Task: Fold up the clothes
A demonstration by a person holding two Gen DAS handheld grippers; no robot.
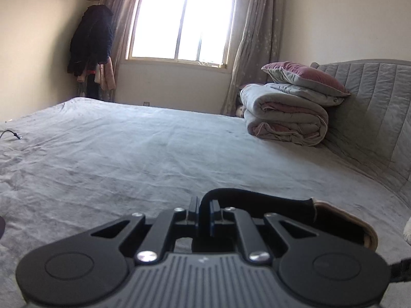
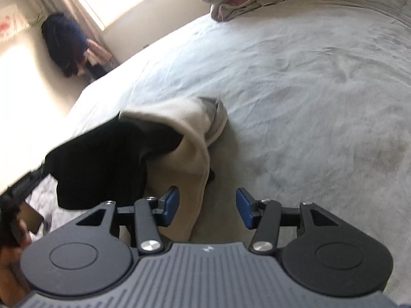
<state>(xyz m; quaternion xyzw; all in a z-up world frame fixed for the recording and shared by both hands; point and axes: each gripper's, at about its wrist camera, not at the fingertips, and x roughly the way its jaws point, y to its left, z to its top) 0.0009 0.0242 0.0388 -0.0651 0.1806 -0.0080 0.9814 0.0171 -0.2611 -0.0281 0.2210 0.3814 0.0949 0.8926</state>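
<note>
A black garment with a beige fleece lining (image 2: pixel 179 143) lies bunched on the grey bed. In the left wrist view my left gripper (image 1: pixel 204 211) is shut on a black edge of the garment (image 1: pixel 269 205), which trails off to the right with its beige lining showing. In the right wrist view my right gripper (image 2: pixel 207 206) stands open just above the bed, its left blue pad (image 2: pixel 171 206) over the beige lining and its right pad over bare sheet. Nothing is held between its fingers.
The grey bed sheet (image 1: pixel 154 148) stretches wide ahead. A stack of folded quilts and a pillow (image 1: pixel 290 102) sits by the padded headboard (image 1: pixel 380 107). Dark clothes hang in the corner (image 1: pixel 91 41) beside the window. A cable end (image 1: pixel 15 135) lies at the bed's left.
</note>
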